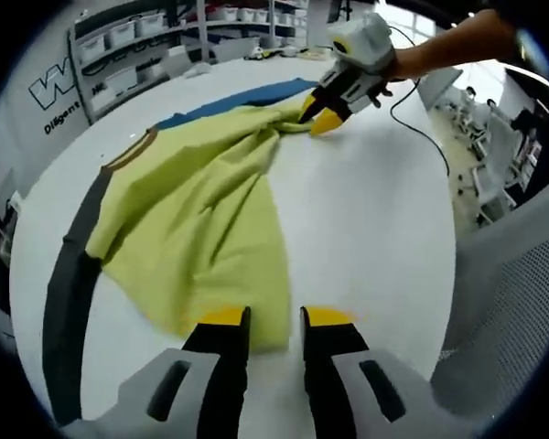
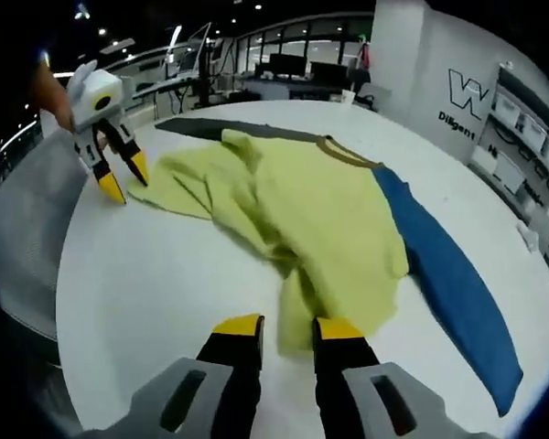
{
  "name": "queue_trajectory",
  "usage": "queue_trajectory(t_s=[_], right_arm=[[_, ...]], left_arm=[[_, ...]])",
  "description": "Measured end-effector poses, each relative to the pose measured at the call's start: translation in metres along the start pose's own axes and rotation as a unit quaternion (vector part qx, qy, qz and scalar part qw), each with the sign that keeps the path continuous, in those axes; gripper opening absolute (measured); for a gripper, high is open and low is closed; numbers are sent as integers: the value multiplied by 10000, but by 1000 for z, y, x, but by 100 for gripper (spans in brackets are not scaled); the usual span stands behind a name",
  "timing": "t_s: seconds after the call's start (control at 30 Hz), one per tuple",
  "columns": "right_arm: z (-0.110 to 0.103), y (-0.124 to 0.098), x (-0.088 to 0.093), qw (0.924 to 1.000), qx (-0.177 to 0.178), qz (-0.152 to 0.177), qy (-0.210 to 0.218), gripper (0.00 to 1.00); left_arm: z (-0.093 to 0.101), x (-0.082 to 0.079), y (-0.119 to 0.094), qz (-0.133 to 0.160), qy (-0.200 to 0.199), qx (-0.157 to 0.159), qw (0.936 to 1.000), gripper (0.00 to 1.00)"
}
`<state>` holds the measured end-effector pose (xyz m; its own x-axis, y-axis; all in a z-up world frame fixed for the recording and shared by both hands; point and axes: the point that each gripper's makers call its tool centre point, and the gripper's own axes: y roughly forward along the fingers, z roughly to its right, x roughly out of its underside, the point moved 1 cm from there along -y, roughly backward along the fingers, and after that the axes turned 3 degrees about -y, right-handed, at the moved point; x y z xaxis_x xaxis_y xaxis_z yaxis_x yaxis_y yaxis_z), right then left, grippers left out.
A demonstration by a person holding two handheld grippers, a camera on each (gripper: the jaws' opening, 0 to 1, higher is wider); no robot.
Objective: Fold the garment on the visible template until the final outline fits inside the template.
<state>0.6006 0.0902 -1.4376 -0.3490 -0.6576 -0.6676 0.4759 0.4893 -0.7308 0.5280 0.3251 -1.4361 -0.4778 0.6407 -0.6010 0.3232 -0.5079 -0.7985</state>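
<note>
The limp garment (image 1: 201, 219) lay bunched; both your grippers (image 1: 274, 315) (image 2: 288, 325) were spread at its six-o'clock hem, the likely hold.

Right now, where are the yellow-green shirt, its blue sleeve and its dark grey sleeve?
yellow-green shirt (image 2: 320, 201), right gripper view, middle of the body.
blue sleeve (image 2: 448, 274), right gripper view, mid-length.
dark grey sleeve (image 1: 69, 293), left gripper view, mid-length.

Wall (image 2: 457, 82): large "W" logo, partial word "Diligent" beneath.
</note>
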Motion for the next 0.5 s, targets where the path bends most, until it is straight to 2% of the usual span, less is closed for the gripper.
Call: queue_trajectory(t_s=[0.27, 0.33, 0.5], right_arm=[[7, 1, 0, 9999, 65, -93, -116, 3], [7, 1, 0, 9999, 64, -104, -82, 0], [7, -4, -1, 9999, 45, -130, 20, 0]], left_arm=[[-7, 1, 0, -2, 98, -130, 9999, 7], [-10, 1, 0, -12, 106, -189, 9998, 1], [-12, 1, 0, -56, 13, -116, 9999, 0]])
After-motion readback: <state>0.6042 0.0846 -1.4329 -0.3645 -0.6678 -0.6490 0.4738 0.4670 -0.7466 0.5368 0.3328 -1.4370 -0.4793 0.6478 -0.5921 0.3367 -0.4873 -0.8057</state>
